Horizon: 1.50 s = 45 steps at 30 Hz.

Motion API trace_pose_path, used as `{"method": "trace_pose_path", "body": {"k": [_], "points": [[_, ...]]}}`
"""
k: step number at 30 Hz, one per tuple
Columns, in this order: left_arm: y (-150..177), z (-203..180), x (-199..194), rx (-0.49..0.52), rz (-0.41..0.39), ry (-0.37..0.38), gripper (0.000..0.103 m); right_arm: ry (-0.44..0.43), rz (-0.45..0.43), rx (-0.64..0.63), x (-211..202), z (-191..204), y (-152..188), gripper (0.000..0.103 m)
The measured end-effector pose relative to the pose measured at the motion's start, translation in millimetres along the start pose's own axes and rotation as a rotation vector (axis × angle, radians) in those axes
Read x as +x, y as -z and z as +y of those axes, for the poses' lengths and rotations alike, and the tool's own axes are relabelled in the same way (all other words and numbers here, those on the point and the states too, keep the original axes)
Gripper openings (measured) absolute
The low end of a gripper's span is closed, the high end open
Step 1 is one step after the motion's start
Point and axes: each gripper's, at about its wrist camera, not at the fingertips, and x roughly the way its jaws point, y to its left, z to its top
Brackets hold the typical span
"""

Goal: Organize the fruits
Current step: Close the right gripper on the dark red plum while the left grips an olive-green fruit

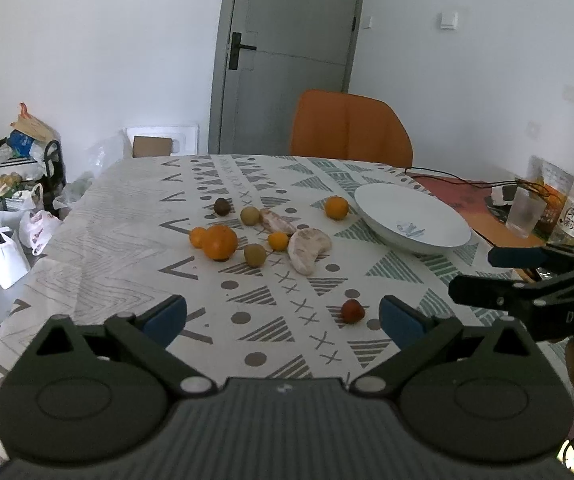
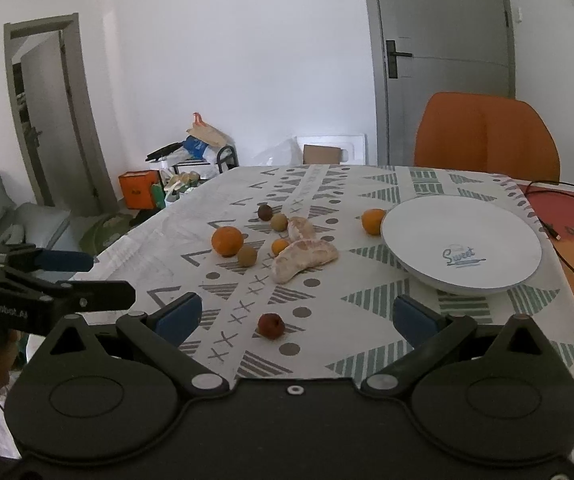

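Both grippers hover at the near edge of the table, nothing held: left gripper (image 1: 283,316) has its claw spread wide, right gripper (image 2: 297,314) likewise spread. Fruit lies loose on the patterned tablecloth (image 1: 119,216): a small red fruit (image 2: 271,325) nearest, alone, between the right gripper's fingers in view but beyond them; farther off a cluster with a big orange (image 2: 227,241), two peeled citrus pieces (image 2: 303,260), small brownish-green round fruits and a small orange. One more orange (image 2: 373,221) sits just beside the plate (image 2: 487,216), which is empty, at the right. Judgement: no fruit moved yet. Risks: round fruit may roll off when nudged by a finger; the soft peeled pieces may squash or tear if pinched hard; the cloth may drag and shift neighbours; grippers close together could collide
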Motion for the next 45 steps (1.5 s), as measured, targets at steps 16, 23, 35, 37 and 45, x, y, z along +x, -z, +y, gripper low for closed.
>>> {"method": "trace_pose_path", "body": {"k": [16, 23, 35, 37, 45], "points": [[18, 20, 33, -0.038, 0.026, -0.005, 0.096, 0.010, 0.079, -0.040, 36, 3, 19, 0.094], [26, 30, 53, -0.068, 0.070, 0.003, 0.089, 0.015, 0.111, -0.055, 54, 3, 25, 0.087], [24, 36, 79, -0.066, 0.092, 0.002, 0.063, -0.004, 0.145, -0.077, 83, 6, 27, 0.061], [22, 38, 83, -0.085, 0.096, 0.003, 0.060, -0.016, 0.148, -0.080, 88, 7, 25, 0.053], [9, 40, 100, -0.094, 0.087, -0.022, 0.054, -0.036, 0.145, -0.099, 107, 10, 21, 0.026]]}}
